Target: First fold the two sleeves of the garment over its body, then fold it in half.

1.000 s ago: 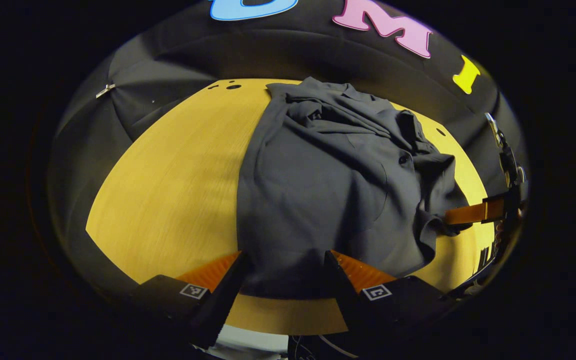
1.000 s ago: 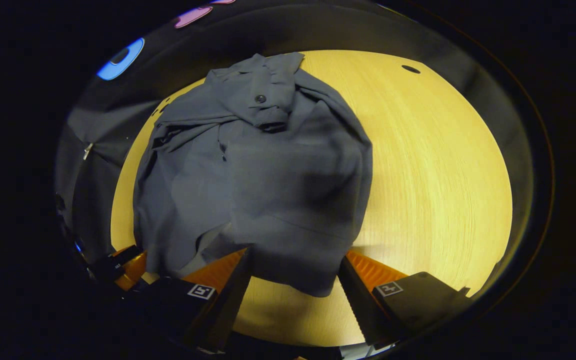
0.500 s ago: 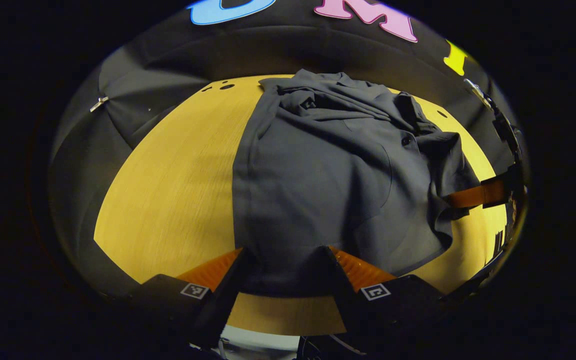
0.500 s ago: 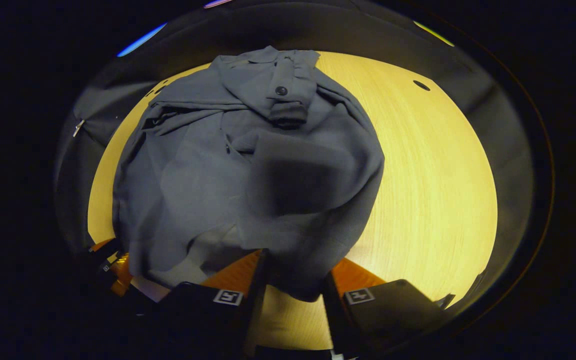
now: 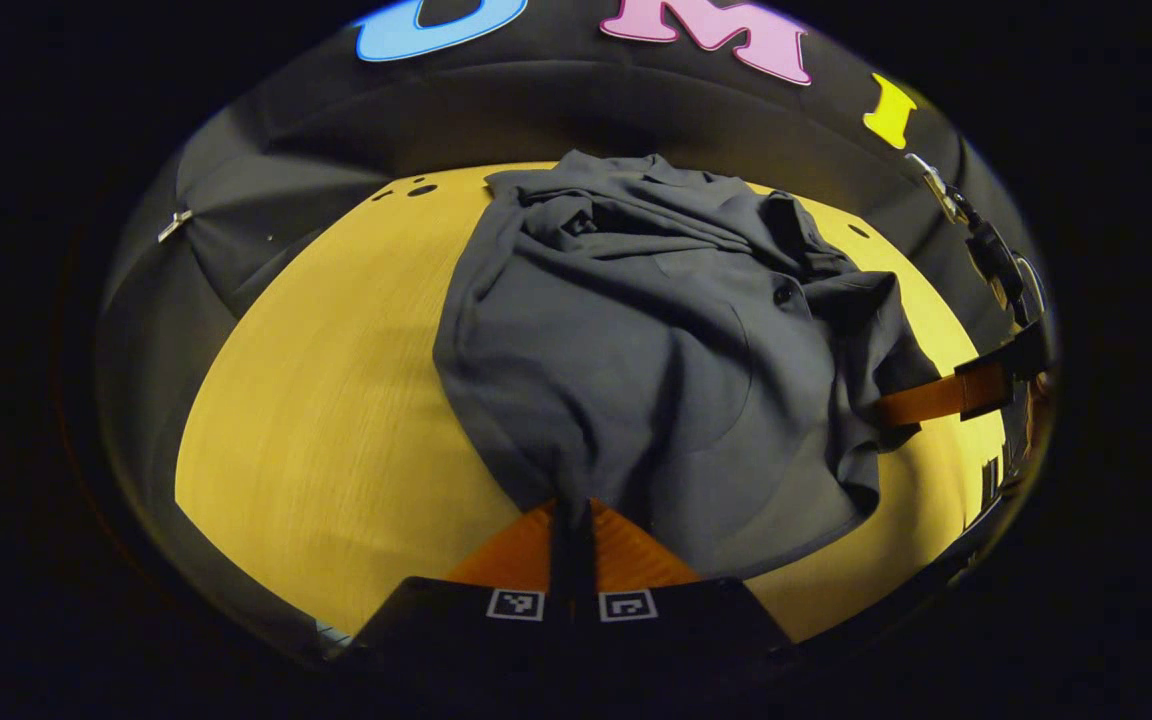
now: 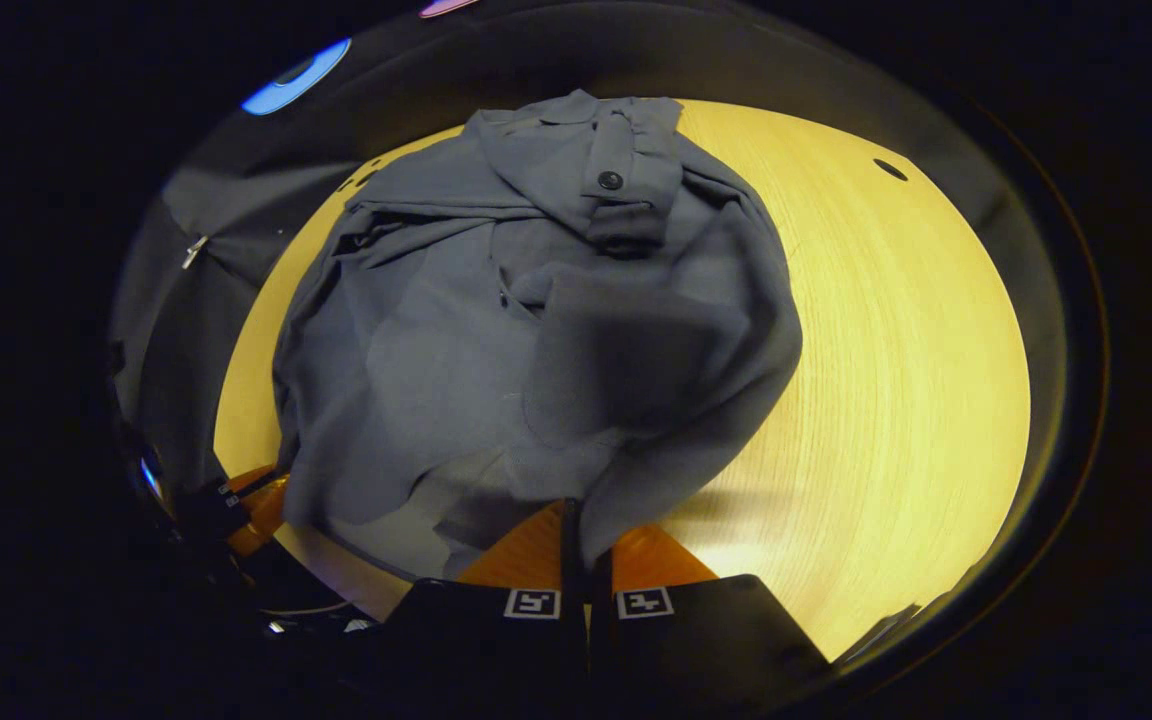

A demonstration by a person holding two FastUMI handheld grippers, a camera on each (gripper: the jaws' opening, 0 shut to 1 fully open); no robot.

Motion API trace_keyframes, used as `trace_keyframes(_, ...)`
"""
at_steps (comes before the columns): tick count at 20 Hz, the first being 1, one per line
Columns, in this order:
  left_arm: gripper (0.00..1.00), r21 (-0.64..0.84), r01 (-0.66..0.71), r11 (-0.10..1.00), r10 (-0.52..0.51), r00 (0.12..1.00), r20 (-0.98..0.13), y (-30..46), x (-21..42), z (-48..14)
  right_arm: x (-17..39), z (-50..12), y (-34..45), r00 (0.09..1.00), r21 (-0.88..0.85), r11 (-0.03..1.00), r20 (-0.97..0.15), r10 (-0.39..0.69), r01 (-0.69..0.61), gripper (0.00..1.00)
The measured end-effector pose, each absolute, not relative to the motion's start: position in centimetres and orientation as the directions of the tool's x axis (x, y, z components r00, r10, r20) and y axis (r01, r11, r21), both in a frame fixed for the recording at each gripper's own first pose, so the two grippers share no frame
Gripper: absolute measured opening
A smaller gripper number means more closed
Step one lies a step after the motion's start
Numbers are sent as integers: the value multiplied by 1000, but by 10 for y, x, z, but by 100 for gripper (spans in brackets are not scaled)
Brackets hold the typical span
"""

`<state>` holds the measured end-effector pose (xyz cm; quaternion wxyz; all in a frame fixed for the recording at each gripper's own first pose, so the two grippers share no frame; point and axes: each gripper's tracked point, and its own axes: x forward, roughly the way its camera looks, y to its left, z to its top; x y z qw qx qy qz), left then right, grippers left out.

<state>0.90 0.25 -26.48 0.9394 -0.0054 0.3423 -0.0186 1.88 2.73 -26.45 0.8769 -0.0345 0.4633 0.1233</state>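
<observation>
Pinching garment hem, left gripper, seemingly right gripper

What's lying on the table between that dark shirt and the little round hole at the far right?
Nothing: in the right gripper view, bare wooden table separates the shirt from the hole.

A dark grey woven button-up shirt lies bunched on the desk, reaching away from the jaws in both views. Its near hem is gathered and pinched between the closed jaws of the left gripper, with cloth fanning out ahead of them. In the right gripper view the same garment has another part of its near edge caught between the closed jaws there. Both sleeves lie folded over the body; a buttoned cuff rests at the far end.
</observation>
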Motion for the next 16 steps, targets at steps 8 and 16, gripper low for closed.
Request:
trace_keyframes(8, 5, -216, -31, 976, -97, 826, -555, 5, 2, -216, 32, -221, 30, 658, 89, 962, -713, 242, -258, 6)
trace_keyframes(16, 5, -230, 25, 973, -132, 876, -464, -6, 26, -159, 63, -163, 37, 781, 116, 963, -565, 266, -244, 6)
